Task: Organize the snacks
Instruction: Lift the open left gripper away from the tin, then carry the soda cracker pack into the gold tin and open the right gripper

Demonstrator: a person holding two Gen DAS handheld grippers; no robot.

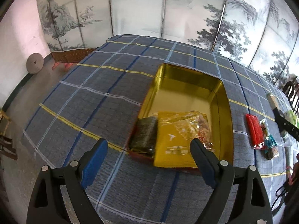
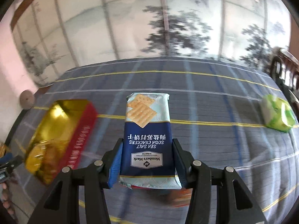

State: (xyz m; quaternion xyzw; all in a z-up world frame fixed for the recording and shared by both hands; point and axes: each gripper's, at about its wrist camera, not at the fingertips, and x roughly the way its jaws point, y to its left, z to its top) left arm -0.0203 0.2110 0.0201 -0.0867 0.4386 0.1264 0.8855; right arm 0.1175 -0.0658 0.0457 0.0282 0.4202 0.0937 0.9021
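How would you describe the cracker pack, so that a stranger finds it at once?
Look at the checked blue tablecloth, right of the gold tin with red sides. The cracker pack is clamped between the right tongs. Its navy and pale blue wrapper, picturing square crackers, sets it apart from the green-white packet.

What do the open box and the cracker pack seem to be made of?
Box: probably tinplate. Its gold interior is glossy and mirrors light, with thin rolled walls and rounded corners; the outside looks red-printed. Cracker pack: likely thin plastic film with a smooth printed finish, judging by the crimped end seals and slight sheen.
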